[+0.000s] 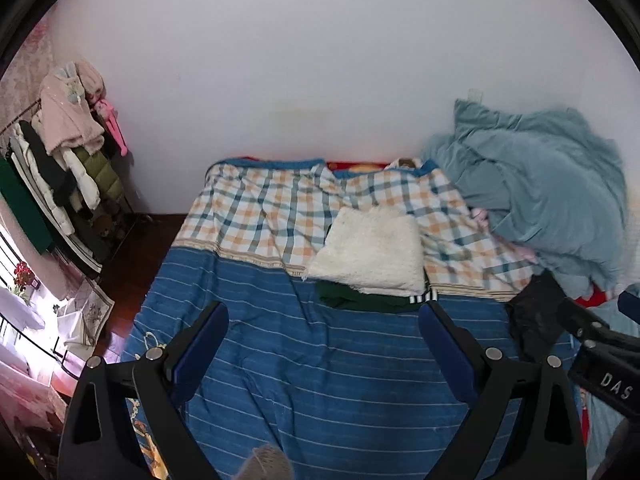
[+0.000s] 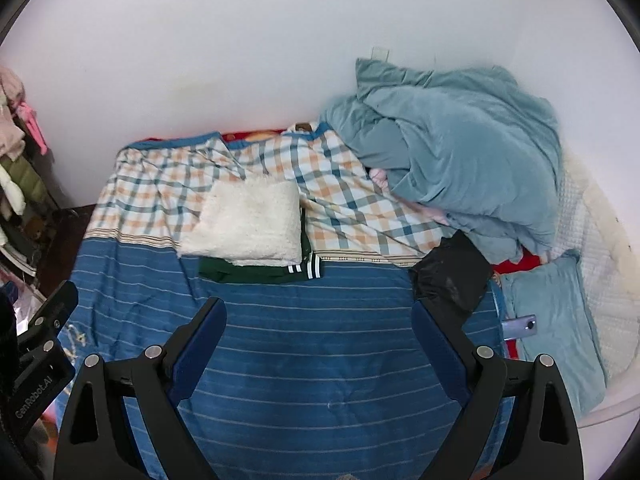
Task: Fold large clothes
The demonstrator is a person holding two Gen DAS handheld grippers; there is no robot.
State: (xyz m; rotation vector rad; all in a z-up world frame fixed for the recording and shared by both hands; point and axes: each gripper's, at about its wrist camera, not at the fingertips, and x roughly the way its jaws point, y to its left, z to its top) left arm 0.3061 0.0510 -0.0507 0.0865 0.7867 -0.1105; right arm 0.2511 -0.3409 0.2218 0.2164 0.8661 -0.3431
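Left view: my left tongs are wide open w/ nothing in them, over the blue striped bed. The white fluffy top lies folded on a green top, mid bed. Soft, light, floppy; I think grab edges.

Right view: my right tongs are open, empty too. A black cloth is near, right side. The big teal blanket and a phone crowd that side.
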